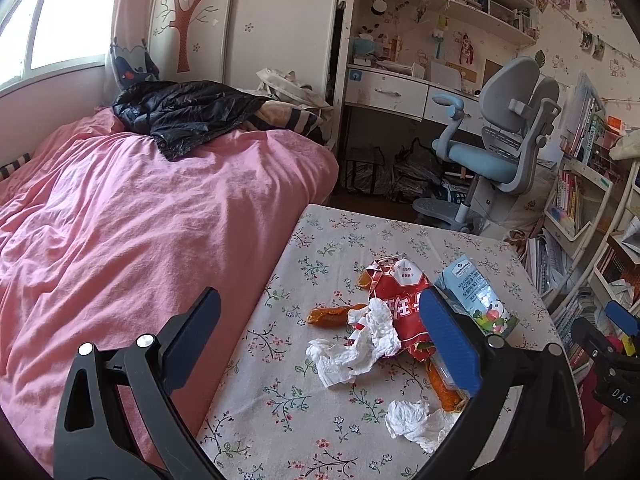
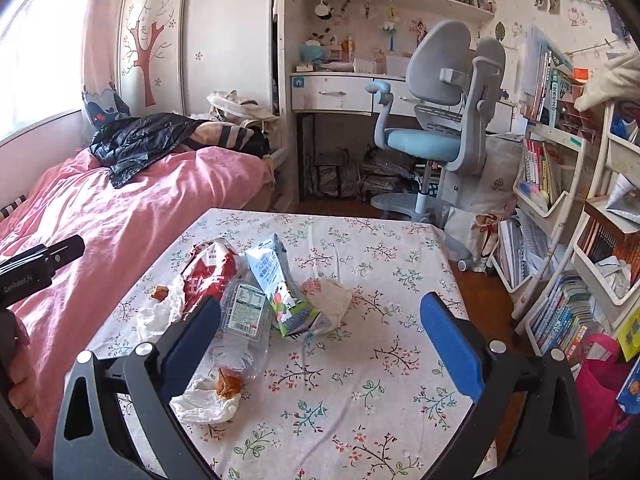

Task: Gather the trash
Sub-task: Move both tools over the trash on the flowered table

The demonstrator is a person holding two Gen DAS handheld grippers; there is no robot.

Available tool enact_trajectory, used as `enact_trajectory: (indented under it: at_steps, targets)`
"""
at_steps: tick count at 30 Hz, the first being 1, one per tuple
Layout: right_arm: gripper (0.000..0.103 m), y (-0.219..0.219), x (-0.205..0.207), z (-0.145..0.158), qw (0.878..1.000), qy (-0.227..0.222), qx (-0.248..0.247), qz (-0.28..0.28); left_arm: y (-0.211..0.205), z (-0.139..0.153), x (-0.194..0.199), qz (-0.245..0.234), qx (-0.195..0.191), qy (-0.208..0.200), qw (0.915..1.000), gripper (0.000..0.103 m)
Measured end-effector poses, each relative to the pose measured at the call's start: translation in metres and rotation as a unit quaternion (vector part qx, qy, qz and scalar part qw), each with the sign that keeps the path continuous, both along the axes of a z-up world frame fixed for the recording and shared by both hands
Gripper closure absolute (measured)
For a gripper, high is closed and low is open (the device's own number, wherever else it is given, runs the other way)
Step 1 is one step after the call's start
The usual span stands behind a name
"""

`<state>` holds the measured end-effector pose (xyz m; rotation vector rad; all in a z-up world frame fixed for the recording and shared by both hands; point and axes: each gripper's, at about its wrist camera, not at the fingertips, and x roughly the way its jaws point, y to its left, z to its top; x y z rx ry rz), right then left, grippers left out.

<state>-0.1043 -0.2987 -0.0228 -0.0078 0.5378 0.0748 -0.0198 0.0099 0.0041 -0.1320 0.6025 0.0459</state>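
Trash lies in a heap on the floral tablecloth [image 1: 320, 420]: a red snack wrapper [image 1: 400, 292], a blue milk carton [image 1: 476, 292], crumpled white tissues [image 1: 360, 344], orange peel pieces [image 1: 332, 316] and a clear plastic bottle [image 2: 240, 316]. In the right wrist view I see the wrapper [image 2: 212, 272], carton [image 2: 276, 280], a tissue with peel [image 2: 208, 400] and a cloth-like wad [image 2: 332, 300]. My left gripper [image 1: 320, 320] is open above the table, just short of the heap. My right gripper [image 2: 320, 324] is open, right of the heap.
A bed with a pink duvet [image 1: 120, 220] borders the table's left side. A blue-grey desk chair [image 2: 436, 120] and desk stand beyond the table. Bookshelves [image 2: 560, 220] crowd the right side. The right gripper shows at the right edge [image 1: 616, 340].
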Motion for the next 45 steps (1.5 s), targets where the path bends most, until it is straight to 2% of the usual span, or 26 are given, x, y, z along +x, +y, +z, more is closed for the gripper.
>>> enact_trajectory:
  at_steps: [6, 12, 24, 30, 45]
  targets:
    - [0.007, 0.004, 0.002, -0.005, 1.0, 0.005, 0.003, -0.003, -0.001, -0.001, -0.002, -0.015, 0.0, 0.009, 0.9999, 0.007]
    - [0.007, 0.012, 0.004, -0.01, 1.0, 0.012, -0.001, 0.003, -0.005, 0.001, -0.001, -0.013, 0.02, 0.021, 0.9995, 0.007]
    - [0.007, 0.014, 0.005, -0.01, 1.0, 0.016, -0.003, 0.007, 0.0, 0.002, -0.001, -0.002, 0.008, 0.006, 0.9999, 0.007]
    - [0.007, 0.015, 0.008, -0.009, 1.0, 0.024, -0.006, 0.01, -0.001, -0.003, 0.002, 0.002, 0.006, 0.02, 0.9998, 0.007]
    - [0.007, 0.014, 0.012, -0.01, 1.0, 0.027, -0.007, 0.013, -0.004, -0.005, 0.006, 0.001, 0.008, 0.018, 0.9998, 0.007]
